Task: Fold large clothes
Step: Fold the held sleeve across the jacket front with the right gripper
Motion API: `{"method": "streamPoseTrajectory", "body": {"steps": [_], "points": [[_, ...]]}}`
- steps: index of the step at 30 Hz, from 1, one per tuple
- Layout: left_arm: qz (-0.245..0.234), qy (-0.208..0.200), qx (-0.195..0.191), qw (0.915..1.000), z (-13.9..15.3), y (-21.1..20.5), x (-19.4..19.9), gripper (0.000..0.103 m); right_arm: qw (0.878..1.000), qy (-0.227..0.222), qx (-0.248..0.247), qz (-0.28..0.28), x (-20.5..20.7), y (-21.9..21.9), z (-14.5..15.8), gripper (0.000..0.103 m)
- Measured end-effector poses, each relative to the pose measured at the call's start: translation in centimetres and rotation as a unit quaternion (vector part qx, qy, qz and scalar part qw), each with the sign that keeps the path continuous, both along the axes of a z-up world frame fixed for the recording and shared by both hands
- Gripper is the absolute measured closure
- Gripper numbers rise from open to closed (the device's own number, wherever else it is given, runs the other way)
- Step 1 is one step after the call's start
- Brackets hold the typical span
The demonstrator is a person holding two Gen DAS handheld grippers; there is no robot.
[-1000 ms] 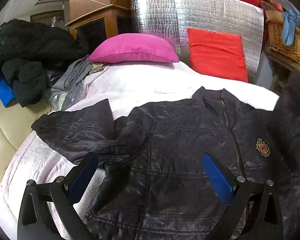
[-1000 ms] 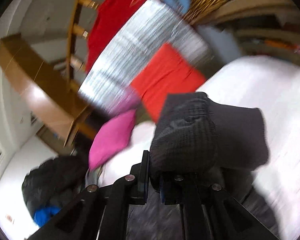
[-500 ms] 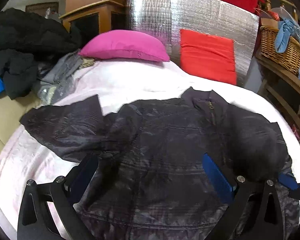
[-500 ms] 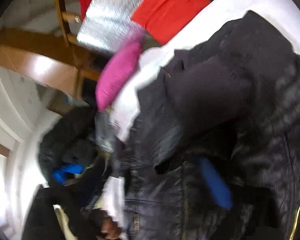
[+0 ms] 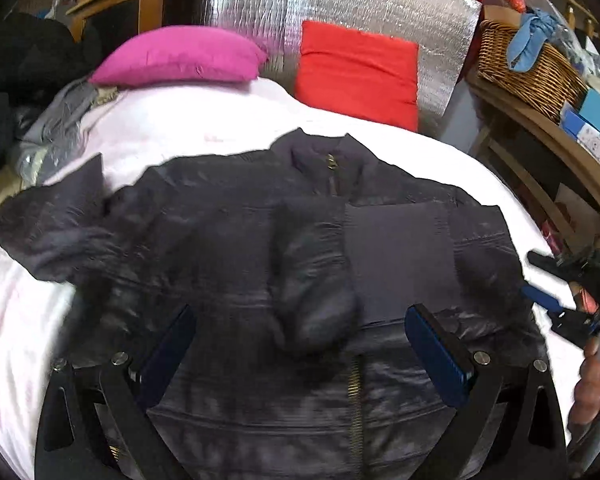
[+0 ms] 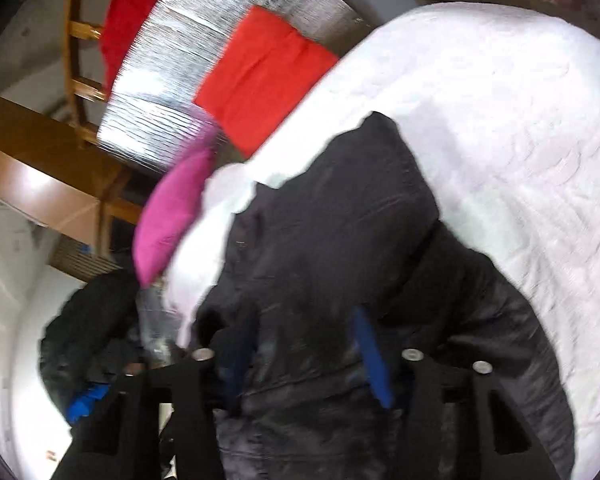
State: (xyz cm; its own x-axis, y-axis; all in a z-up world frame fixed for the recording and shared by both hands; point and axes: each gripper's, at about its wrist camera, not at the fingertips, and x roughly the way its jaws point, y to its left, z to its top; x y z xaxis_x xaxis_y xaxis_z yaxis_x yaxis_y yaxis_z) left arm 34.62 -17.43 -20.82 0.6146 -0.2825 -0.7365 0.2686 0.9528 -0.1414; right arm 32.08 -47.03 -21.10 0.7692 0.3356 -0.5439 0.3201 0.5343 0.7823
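The dark quilted jacket (image 5: pixel 228 264) lies front-up on the white bed (image 5: pixel 188 128), its far-left sleeve (image 5: pixel 48 220) still spread; left gripper (image 5: pixel 300 344) gapes empty above the hem; one sleeve (image 5: pixel 316 280) is already crossed over the chest; right gripper (image 6: pixel 304 352), jaws just narrowing, pinches nothing; next, seemingly, fetch the spread sleeve

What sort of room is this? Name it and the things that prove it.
Most likely a lived-in bedroom. A dark jacket lies spread on a bed with a white quilted cover, a pink pillow sits at its head, and a wicker basket stands on a wooden shelf beside it.
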Motion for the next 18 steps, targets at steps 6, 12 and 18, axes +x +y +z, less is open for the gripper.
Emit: {"method": "streamPoseTrajectory", "body": {"steps": [6,12,18], "points": [[0.008,0.016,-0.006,0.9998,0.5,-4.3,0.9,0.0,0.995,0.072,0.063,0.011,0.8,-1.4,-4.3,0.059],[-0.006,0.02,0.04,0.999,0.5,-8.8,2.3,0.0,0.993,0.083,0.085,0.025,1.0,-0.9,-5.0,0.059],[-0.046,0.029,0.119,0.9915,-0.7,-10.1,4.6,0.088,0.99,0.084,0.113,0.031,0.5,-1.7,-5.4,0.06]]}}
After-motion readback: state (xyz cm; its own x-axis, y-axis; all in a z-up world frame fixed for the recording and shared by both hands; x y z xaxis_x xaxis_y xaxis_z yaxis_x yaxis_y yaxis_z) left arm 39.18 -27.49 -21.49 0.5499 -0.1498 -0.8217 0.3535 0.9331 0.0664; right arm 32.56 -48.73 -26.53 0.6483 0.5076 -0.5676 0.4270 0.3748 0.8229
